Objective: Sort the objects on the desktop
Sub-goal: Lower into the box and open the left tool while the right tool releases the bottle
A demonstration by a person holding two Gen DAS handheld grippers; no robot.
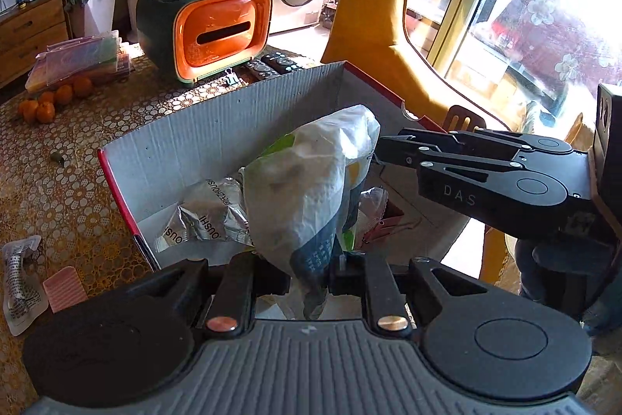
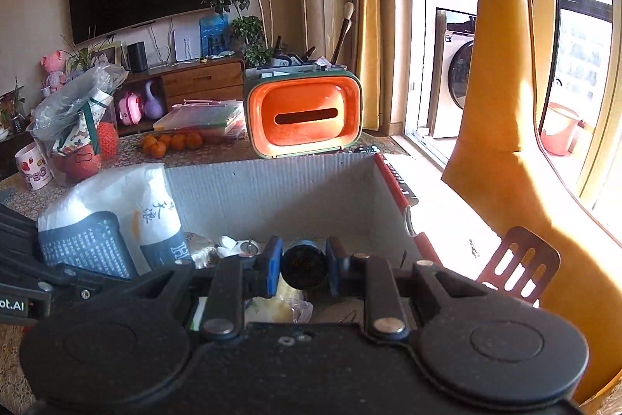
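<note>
A red-edged cardboard box stands on the table, with a crumpled silver foil packet inside. My left gripper is shut on a white and blue snack bag and holds it upright over the box; the bag also shows in the right wrist view. My right gripper is shut on a small dark round object over the box. Its fingers show at the box's right side in the left wrist view.
An orange and green tissue holder with pens stands behind the box, remotes beside it. Oranges, plastic cases, a pink card and a wrapped packet lie left. A wooden chair back is right.
</note>
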